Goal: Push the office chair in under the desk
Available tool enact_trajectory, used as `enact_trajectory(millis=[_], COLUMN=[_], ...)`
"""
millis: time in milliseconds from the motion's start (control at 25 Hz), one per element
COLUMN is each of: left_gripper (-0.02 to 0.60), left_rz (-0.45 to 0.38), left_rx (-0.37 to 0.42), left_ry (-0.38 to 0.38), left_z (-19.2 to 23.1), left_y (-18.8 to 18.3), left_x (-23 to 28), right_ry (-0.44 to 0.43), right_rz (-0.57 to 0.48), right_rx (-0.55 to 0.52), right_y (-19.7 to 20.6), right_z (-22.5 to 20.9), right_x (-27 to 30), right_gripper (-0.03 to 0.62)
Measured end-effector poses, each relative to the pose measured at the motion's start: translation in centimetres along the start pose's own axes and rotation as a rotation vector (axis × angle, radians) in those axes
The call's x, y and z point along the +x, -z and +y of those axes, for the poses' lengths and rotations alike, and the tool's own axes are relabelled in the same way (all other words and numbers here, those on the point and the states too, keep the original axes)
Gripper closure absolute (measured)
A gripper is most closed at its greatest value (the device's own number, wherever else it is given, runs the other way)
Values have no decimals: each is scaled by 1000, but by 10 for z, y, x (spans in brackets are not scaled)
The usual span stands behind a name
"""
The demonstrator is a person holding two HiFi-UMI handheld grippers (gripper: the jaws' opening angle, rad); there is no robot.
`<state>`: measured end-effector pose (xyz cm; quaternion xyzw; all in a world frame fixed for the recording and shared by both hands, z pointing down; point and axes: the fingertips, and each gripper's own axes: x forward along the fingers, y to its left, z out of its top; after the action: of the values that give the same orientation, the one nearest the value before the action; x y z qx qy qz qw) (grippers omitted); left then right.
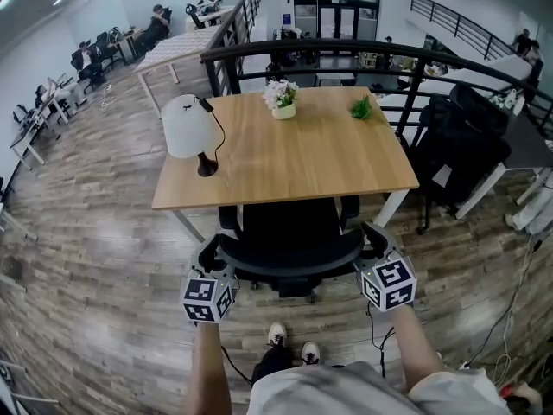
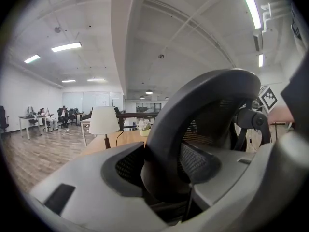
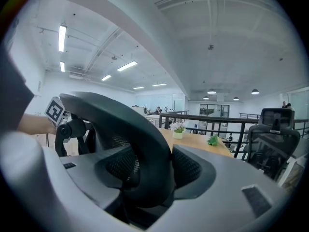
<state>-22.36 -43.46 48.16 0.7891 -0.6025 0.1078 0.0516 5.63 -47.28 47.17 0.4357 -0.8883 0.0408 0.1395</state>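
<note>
The black office chair [image 1: 289, 240] stands at the near edge of the wooden desk [image 1: 285, 158], its seat tucked beneath the top and only its curved backrest showing. My left gripper [image 1: 210, 259] holds the backrest's left end and my right gripper [image 1: 373, 239] its right end. In the left gripper view the backrest rim [image 2: 203, 105] runs between the jaws of the left gripper [image 2: 164, 166], with both pads against it. The right gripper view has the backrest rim [image 3: 125, 124] clamped the same way in the right gripper [image 3: 152, 173].
On the desk stand a white lamp [image 1: 188, 128], a flower pot [image 1: 282, 98] and a small green plant [image 1: 362, 108]. A black railing [image 1: 346, 54] runs behind the desk. Another black chair [image 1: 462, 145] stands at the right. My shoes [image 1: 276, 334] are just behind the chair.
</note>
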Motion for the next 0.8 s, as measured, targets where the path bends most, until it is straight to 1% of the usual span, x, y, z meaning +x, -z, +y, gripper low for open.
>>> enact_trajectory(millis=[800], left_gripper=[330], left_rz=[-26], left_rx=[19], left_ry=[53], left_z=[33], left_y=[-17], left_x=[81], right_ry=[22], right_rz=[-7], right_rx=[11], right_y=[-19], right_z=[-43], right_x=[72], right_gripper=[347])
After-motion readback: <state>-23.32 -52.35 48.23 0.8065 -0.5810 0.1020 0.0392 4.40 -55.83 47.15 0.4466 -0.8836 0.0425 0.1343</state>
